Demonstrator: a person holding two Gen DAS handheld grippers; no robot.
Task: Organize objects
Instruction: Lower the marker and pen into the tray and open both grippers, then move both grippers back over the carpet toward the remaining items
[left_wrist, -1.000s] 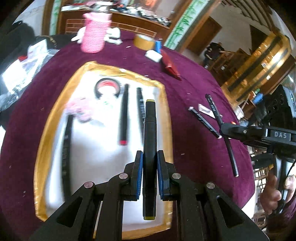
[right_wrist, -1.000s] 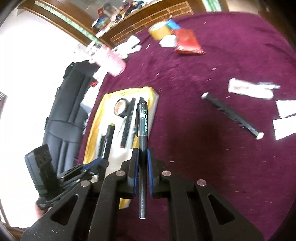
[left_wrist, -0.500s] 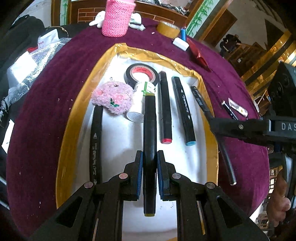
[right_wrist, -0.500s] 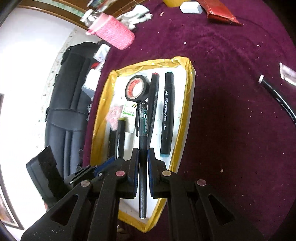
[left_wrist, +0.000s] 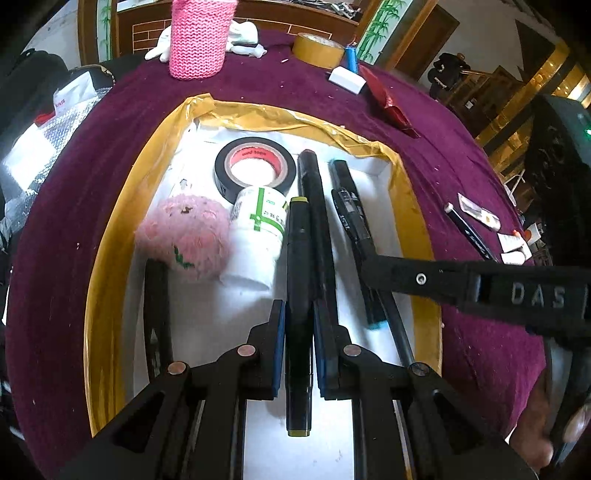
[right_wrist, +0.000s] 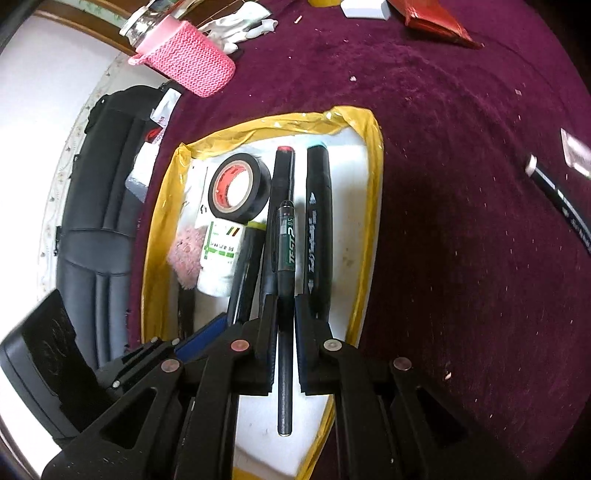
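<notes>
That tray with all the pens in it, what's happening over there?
A person is tidying a table with a handheld gripper in each hand. The left gripper is shut on a black marker with yellow ends, and the right gripper is shut on a thin pen. Both hang over the yellow-rimmed tray, which already holds a tape roll, a small white bottle, a pink fuzzy ball and other markers.
</notes>
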